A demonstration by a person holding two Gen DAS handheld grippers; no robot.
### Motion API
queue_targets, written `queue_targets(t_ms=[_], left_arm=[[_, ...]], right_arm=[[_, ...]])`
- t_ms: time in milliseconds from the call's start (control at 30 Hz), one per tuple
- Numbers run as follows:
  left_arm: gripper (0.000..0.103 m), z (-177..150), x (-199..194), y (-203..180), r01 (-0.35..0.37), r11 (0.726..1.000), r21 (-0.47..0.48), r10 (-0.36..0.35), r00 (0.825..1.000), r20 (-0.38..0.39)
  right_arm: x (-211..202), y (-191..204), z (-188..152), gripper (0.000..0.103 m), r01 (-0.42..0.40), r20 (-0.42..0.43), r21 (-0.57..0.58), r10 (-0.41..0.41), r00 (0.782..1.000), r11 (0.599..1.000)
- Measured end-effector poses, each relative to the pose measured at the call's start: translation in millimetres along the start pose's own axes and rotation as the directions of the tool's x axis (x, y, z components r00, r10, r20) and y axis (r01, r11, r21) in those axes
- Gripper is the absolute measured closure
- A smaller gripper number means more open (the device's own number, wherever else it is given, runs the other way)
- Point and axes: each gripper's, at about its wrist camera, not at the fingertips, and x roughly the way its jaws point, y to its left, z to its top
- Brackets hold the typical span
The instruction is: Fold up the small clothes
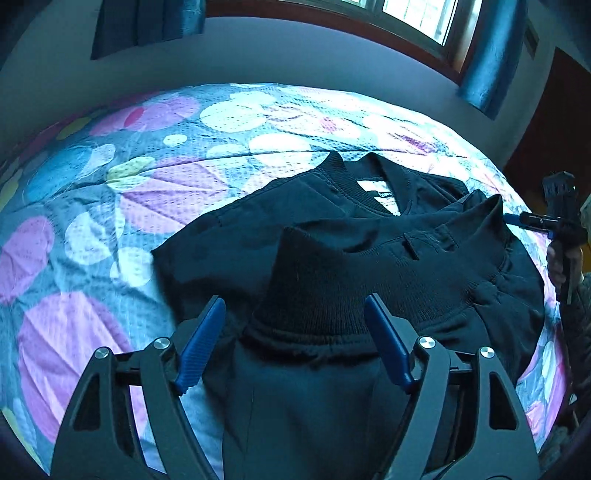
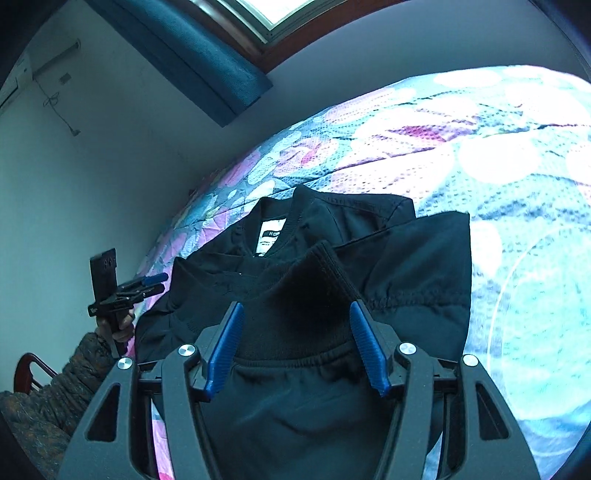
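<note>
A: So, entry. The black jacket (image 1: 369, 258) lies on the bed, on the patterned quilt (image 1: 147, 184), collar toward the far wall. White neck label (image 1: 384, 194) faces up inside the ribbed collar. The lower part is folded up over the body, so the ribbed hem (image 1: 314, 288) stands as a raised ridge near the cameras.

B: Left side?

A: From where I sit, the left gripper (image 1: 295, 343) has its blue pads (image 1: 201, 343) spread wide, one on either side of the hem ridge. Fabric sits between them, but neither pad presses on it in the left wrist view. The right wrist view shows that same tool (image 2: 159, 282) from the side, at the jacket's edge, and from there I cannot read the gap.

B: Right side?

A: Same note. The right gripper (image 2: 295, 347) is wide apart, blue pads (image 2: 225, 347) flanking a peak of ribbed hem (image 2: 314, 291); no clamping visible. In the left wrist view it appears at the far right (image 1: 517, 219), tips just at the jacket's corner.

B: Surroundings?

A: Quilt has pink, white and yellow blots on blue. Plain wall behind the bed, blue curtain (image 2: 199, 48) beside a wood-framed window (image 1: 417, 18). A patterned sleeve (image 2: 70, 373) leads to the left handle.
</note>
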Motion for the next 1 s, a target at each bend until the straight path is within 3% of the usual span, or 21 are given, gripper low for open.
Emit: queue_targets(t_ms=[200,433,467,533,567,600,633,733,800,1000], left_arm=[[0.025,6.7,18.5,1.9,0.012,1.000,0.003,-0.012,0.999,-0.049],[0.026,7.4,26.7,1.2,0.008,1.000,0.010,-0.007,0.997,-0.076],[0.029,8.1,29.3,1.7,0.005,1.000,0.005,-0.005,0.996,-0.084],[0.047,9.9,33.6,2.1,0.014,1.000,-0.010,-0.015,0.995,-0.095],[0.053,10.1,35.5,1.5,0.009,1.000,-0.016,-0.011,0.995,-0.099],[0.056,10.3,37.2,-0.2,-0.011,1.000,-0.010,0.009,0.995,-0.102],[0.059,9.8,39.1,-4.0,-0.036,0.999,0.012,0.037,0.994,-0.103],[0.078,7.5,40.1,-15.9,-0.114,0.990,0.084,0.122,0.988,-0.094],[0.089,7.3,35.4,-19.9,-0.145,0.984,0.101,0.152,0.986,-0.072],[0.092,22.7,5.7,-19.5,-0.173,0.984,0.032,0.172,0.985,0.031]], right_arm=[[21.2,5.7,11.2,0.040,0.052,-0.046,-0.073,-0.055,0.997,0.996],[18.9,-0.8,18.3,0.039,0.102,-0.017,-0.077,-0.104,0.994,0.992],[22.6,-1.8,18.9,0.039,0.121,-0.027,-0.081,-0.124,0.992,0.989],[29.9,-3.5,20.1,0.039,0.131,-0.044,-0.084,-0.135,0.990,0.988],[33.8,-3.8,19.8,0.042,0.132,-0.054,-0.086,-0.137,0.989,0.988],[38.3,-2.9,18.9,0.055,0.133,-0.065,-0.095,-0.140,0.988,0.987],[44.5,-0.4,17.3,0.062,0.139,-0.085,-0.115,-0.149,0.985,0.984],[52.7,10.4,11.9,0.078,0.209,-0.082,-0.180,-0.227,0.971,0.961],[48.0,14.5,11.2,0.084,0.232,-0.054,-0.182,-0.246,0.968,0.956],[17.4,35.0,20.8,0.092,0.241,0.068,-0.160,-0.233,0.970,0.957]])
